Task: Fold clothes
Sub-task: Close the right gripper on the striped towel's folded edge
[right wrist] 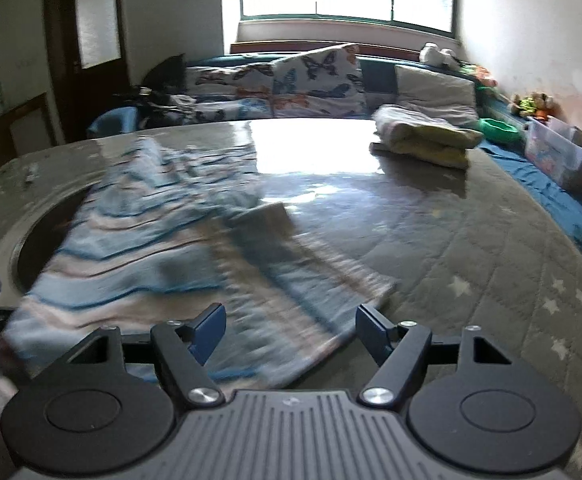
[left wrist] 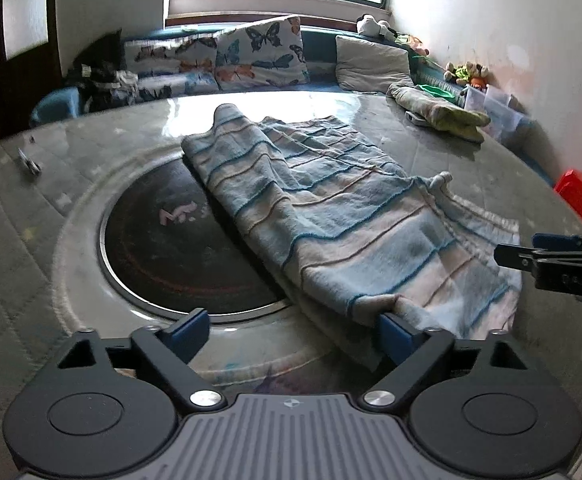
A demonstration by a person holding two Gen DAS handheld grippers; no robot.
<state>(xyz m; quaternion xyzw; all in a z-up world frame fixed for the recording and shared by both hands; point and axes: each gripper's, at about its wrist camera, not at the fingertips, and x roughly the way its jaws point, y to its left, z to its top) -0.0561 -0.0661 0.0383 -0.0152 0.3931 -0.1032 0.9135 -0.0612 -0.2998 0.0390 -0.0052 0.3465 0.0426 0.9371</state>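
The left gripper [left wrist: 295,332] stands wide, its jaws spread over the near rim of the table [left wrist: 91,152]; its right-hand finger [left wrist: 395,334] meets the near hem of the striped garment [left wrist: 331,216], while the other finger sits over bare table by the dark round inset [left wrist: 171,256], so nothing is pinched. The garment, blue and cream in bands, lies partly folded across the middle of the table, one edge draped over that inset and its near end toward the table's near edge. The right gripper [right wrist: 291,330] is also spread wide and low over the garment's near corner, cloth showing between its jaws without either pad pressing it. A second folded pile [right wrist: 423,136] rests at the far right corner of the table.
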